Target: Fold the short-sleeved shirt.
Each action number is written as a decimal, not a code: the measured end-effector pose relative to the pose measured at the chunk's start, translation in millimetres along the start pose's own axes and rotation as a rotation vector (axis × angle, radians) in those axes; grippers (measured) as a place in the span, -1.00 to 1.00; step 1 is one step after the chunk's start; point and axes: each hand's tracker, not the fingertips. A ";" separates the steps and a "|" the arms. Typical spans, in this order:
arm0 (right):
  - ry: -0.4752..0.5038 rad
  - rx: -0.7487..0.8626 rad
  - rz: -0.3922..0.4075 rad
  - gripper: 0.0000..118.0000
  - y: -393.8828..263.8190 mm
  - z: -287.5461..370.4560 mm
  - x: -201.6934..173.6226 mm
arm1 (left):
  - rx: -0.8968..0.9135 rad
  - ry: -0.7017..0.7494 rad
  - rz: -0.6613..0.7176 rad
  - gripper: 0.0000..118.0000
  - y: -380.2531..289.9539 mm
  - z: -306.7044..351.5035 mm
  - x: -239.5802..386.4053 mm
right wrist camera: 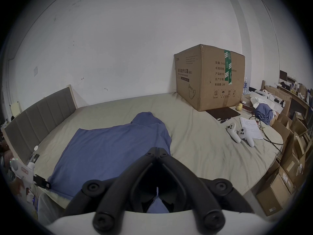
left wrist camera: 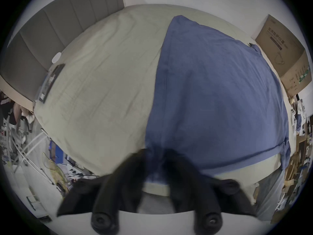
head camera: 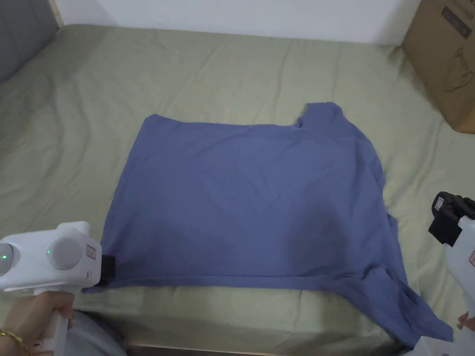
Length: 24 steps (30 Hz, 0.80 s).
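Since the job is folding: the blue shirt (head camera: 250,204) lies spread flat on the green sheet of the bed (head camera: 222,69), hem to the person's left, collar end to the right, so its edges can be reached from the near side
Shirt position: mid-bed, near edge running along the bed's front; one sleeve (head camera: 403,301) trails toward the near right corner, the far sleeve (head camera: 324,116) pokes up at the back
Left gripper (head camera: 107,270): at the near hem corner; in the left gripper view the jaws stand a little apart with blue cloth between them (left wrist camera: 156,155), but blur hides whether both press on it, so I cannot tell the grip
Why there: a hem corner gives control of the whole near edge for a lift or a smoothing tug, in my judgement
Right gripper (right wrist camera: 157,149): jaws together, tips meeting on nothing, held in the air beside the shirt's right side
Why there: likely waiting to take the sleeve end, which still lies unfolded
Cardboard box (head camera: 445,60): at the far right of the bed, well apart from the shirt
Progress: no fold visible yet, judging by the flat layout
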 end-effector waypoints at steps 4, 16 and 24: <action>-0.003 -0.015 0.005 -1.00 -2.2 0.3 4.3 | 0.051 -0.038 0.067 -0.95 0.7 -4.4 -2.7; 0.033 -0.494 0.027 0.73 -23.7 -17.8 55.0 | 0.284 -0.146 0.214 -0.96 -11.4 56.9 -19.4; -0.047 -0.770 0.163 0.84 -87.2 -35.3 58.9 | 0.265 -0.067 0.028 -0.96 -4.7 58.8 -17.6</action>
